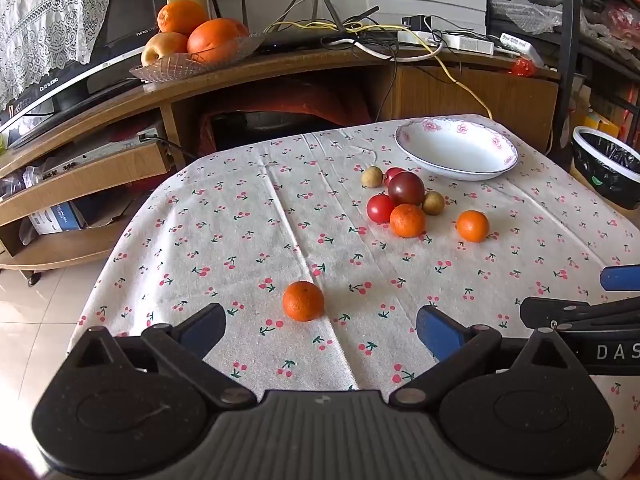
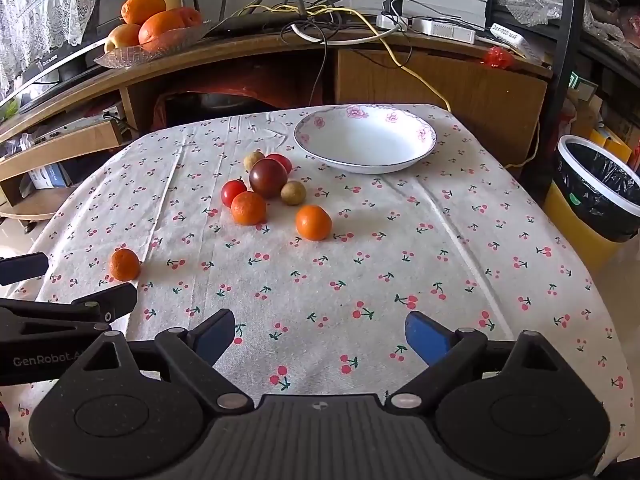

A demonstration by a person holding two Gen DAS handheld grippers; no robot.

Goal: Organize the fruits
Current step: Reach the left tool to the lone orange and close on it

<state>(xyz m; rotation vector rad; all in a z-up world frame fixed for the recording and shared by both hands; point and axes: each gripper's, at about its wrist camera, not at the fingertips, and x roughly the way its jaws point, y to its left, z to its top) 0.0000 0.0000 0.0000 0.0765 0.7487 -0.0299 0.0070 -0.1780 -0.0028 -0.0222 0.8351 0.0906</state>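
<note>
A white floral-rimmed bowl [image 1: 456,151] [image 2: 365,140] stands empty at the table's far side. In front of it lies a cluster: a dark purple tomato [image 1: 406,188] [image 2: 268,178], two red tomatoes [image 1: 380,208] [image 2: 233,192], two small brown fruits [image 1: 433,203] [image 2: 293,193] and a mandarin [image 1: 407,221] [image 2: 248,208]. A second mandarin [image 1: 473,225] [image 2: 313,222] sits apart to the right. A third mandarin [image 1: 303,301] [image 2: 125,264] lies just ahead of my open left gripper [image 1: 320,330]. My right gripper [image 2: 319,334] is open over bare cloth, holding nothing.
The cherry-print tablecloth [image 1: 248,240] covers a small table. Behind it a wooden TV stand [image 1: 280,68] carries a glass dish of oranges [image 1: 196,40], cables and a router. A lined waste bin [image 2: 600,188] stands off the table's right edge.
</note>
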